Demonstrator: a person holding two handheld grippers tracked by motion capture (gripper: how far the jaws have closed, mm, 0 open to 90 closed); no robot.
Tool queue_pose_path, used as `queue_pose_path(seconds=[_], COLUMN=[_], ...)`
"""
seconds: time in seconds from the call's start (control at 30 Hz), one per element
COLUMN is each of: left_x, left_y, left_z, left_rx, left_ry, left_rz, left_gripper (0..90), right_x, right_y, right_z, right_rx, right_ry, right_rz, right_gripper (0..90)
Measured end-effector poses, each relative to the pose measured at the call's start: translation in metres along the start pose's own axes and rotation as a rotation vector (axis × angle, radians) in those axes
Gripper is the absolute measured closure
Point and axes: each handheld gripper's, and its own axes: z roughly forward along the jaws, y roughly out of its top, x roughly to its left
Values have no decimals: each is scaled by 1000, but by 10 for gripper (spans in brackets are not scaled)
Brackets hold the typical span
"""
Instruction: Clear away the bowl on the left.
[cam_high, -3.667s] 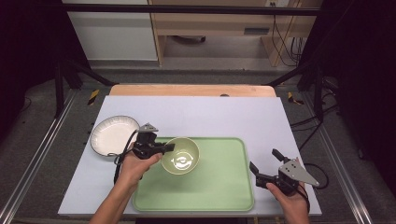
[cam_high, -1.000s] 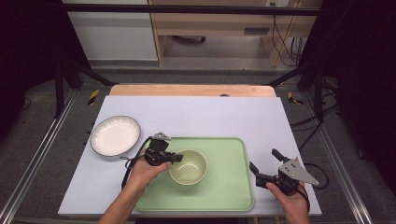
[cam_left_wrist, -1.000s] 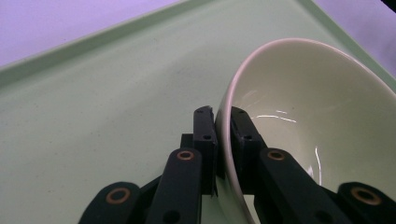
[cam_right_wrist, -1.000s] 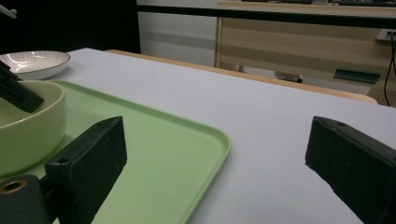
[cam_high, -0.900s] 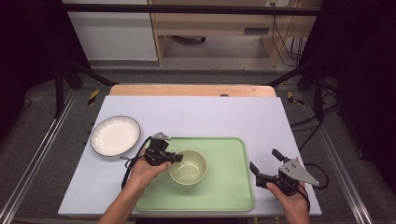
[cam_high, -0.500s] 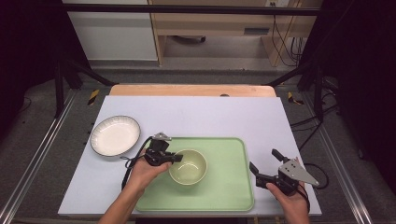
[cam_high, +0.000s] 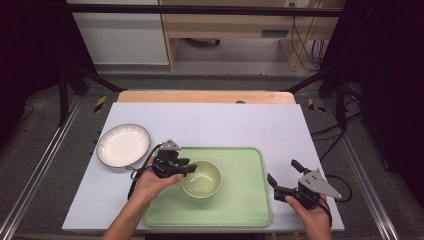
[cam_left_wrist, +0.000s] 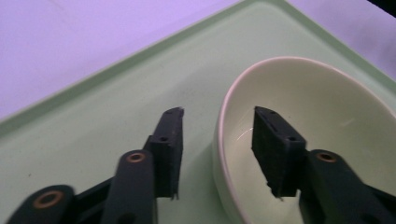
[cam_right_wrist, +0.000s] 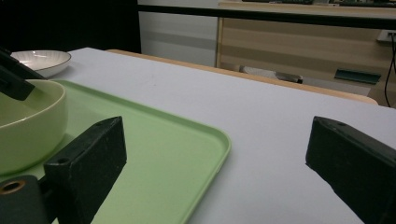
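Note:
A pale green bowl (cam_high: 201, 178) (cam_left_wrist: 317, 116) (cam_right_wrist: 23, 126) stands upright on the left half of a green tray (cam_high: 240, 200) (cam_left_wrist: 93, 116) (cam_right_wrist: 163, 154). My left gripper (cam_high: 190, 166) (cam_left_wrist: 218, 114) is open and straddles the bowl's left rim. One jaw is outside the wall and the other is inside the bowl, with a gap on each side of the rim. My right gripper (cam_high: 281, 170) (cam_right_wrist: 217, 135) is open with nothing between its jaws, just off the tray's right edge and low over the table.
A white plate (cam_high: 123, 145) (cam_right_wrist: 41, 58) with a dark rim lies on the table left of the tray. The white table cover (cam_high: 225, 125) stretches bare behind the tray. A wooden edge (cam_high: 205, 96) runs along the far side.
Since 3.7 s ago the left gripper and bowl have shifted slightly right and nearer on the tray, away from the plate. Over the last second nothing has visibly moved. The right gripper stayed put.

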Motion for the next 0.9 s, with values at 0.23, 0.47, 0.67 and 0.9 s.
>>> queue_pose_path(seconds=[0.23, 0.47, 0.67, 0.9], left_x=[-4, -6, -2, 8], left_y=[2, -2, -9, -14], left_z=[-7, -20, -38, -61], left_rx=[-82, -155, -226, -284], left_ry=[-1, -61, -35, 16], left_rz=[59, 160, 171, 162], left_gripper=[295, 132, 114, 91], right_x=[0, -1, -1, 0], right_y=[0, 0, 1, 1], right_z=[-1, -1, -2, -2], right_rx=[-1, -6, -9, -21], right_ry=[-1, -3, -3, 9], right_rz=[4, 5, 9, 2], right_gripper=[52, 52, 48, 37])
